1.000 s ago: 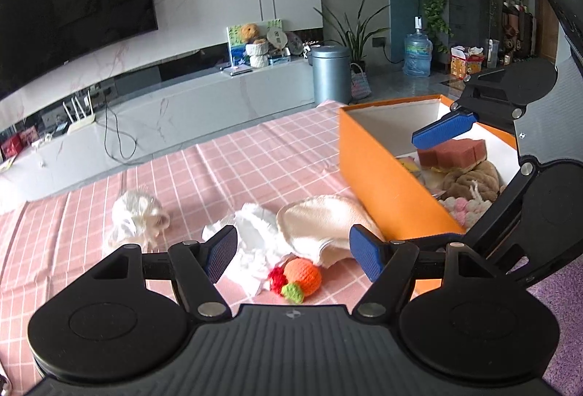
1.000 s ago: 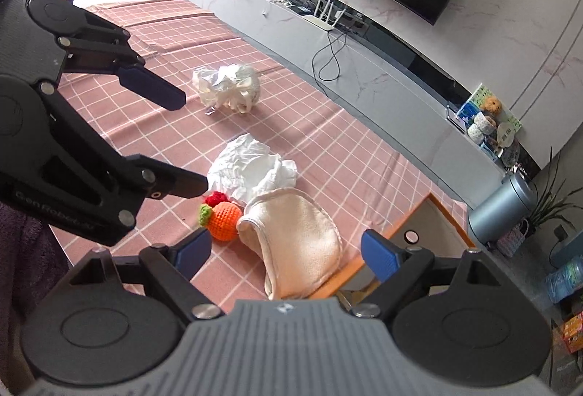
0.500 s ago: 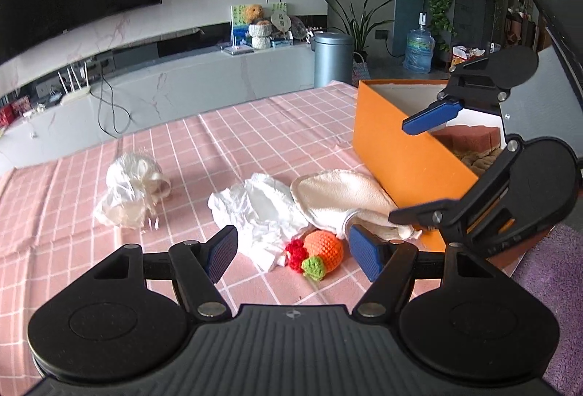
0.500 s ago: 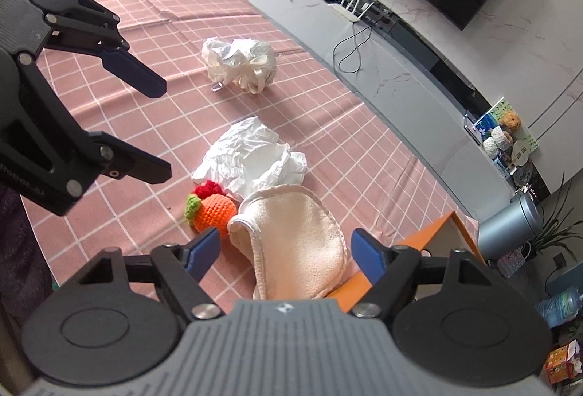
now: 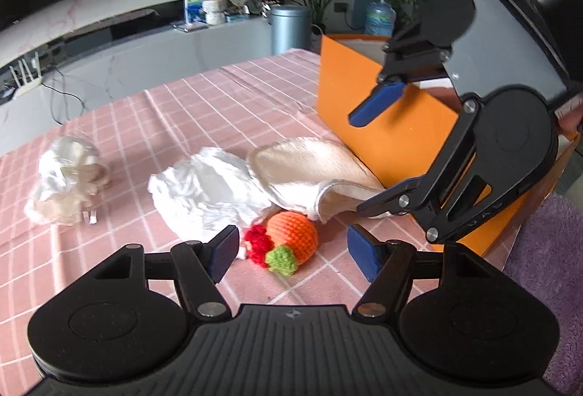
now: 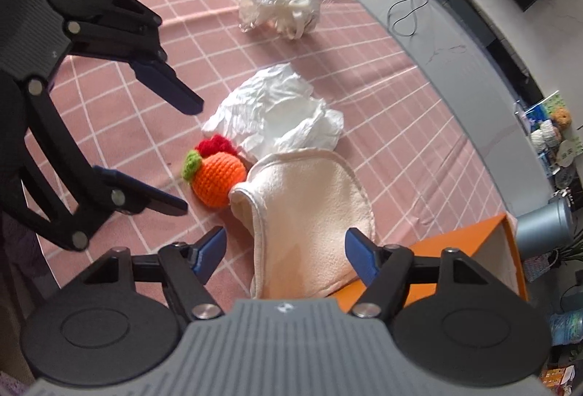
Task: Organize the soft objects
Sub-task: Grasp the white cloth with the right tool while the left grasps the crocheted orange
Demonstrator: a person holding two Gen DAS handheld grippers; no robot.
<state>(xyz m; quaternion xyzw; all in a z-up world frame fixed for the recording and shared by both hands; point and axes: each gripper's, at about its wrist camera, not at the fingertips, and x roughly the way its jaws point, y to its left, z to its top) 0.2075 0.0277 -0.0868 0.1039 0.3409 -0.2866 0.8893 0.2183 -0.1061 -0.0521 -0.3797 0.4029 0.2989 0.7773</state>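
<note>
Low in the left wrist view, our left gripper (image 5: 289,252) has its jaws apart and just narrowing, the crocheted orange toy (image 5: 291,237) lying between the blue pads untouched, with the crumpled white cloth (image 5: 207,190) behind it at centre and the beige cloth (image 5: 309,170) to its right, leaning against the orange box (image 5: 364,111) at right. Across the bottom of the right wrist view our right gripper (image 6: 286,252) also stands apart, its jaws just drawing in over the near end of the beige cloth without pressing it. We see a white plastic bag (image 6: 278,6) well apart at upper centre on the pink checked tablecloth (image 6: 400,126).
</note>
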